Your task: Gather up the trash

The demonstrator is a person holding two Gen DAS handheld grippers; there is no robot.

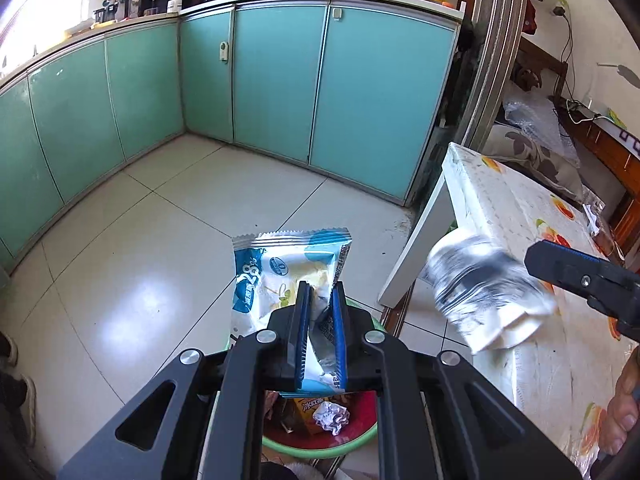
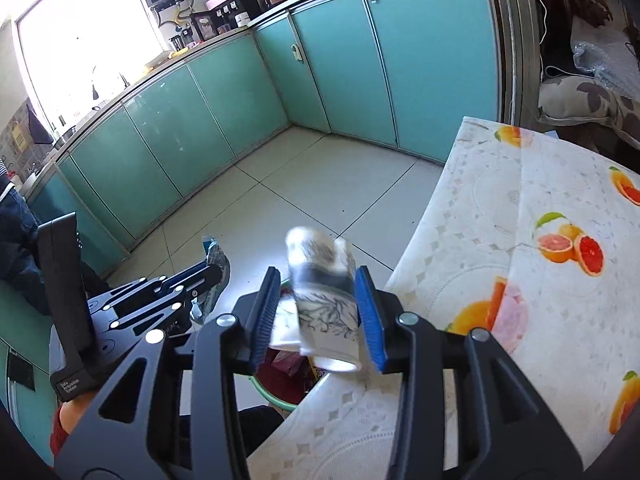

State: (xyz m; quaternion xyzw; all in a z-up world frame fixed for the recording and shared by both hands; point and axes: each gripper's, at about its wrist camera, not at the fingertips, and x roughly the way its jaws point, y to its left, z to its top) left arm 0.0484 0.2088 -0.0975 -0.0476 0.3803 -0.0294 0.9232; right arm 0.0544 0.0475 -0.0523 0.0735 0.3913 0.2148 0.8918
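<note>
My left gripper [image 1: 320, 286] is shut on a blue and white snack wrapper [image 1: 280, 268], held above a green-rimmed red bin [image 1: 360, 436] on the floor that holds crumpled paper and packets. My right gripper [image 2: 318, 276] is open; a white paper cup with dark markings [image 2: 324, 304] is blurred between its fingers, loose and tumbling over the table edge above the bin [image 2: 276, 396]. The cup also shows in the left wrist view [image 1: 484, 292], beside the right gripper's finger [image 1: 580, 276]. The left gripper with the wrapper shows at left in the right wrist view [image 2: 212, 272].
A table with a fruit-print cloth [image 2: 540, 280] stands at the right, also in the left wrist view [image 1: 540, 240]. Teal cabinets [image 1: 280, 80] line the far walls around a tiled floor [image 1: 140, 260]. A person's shoes [image 1: 16, 380] are at the left edge.
</note>
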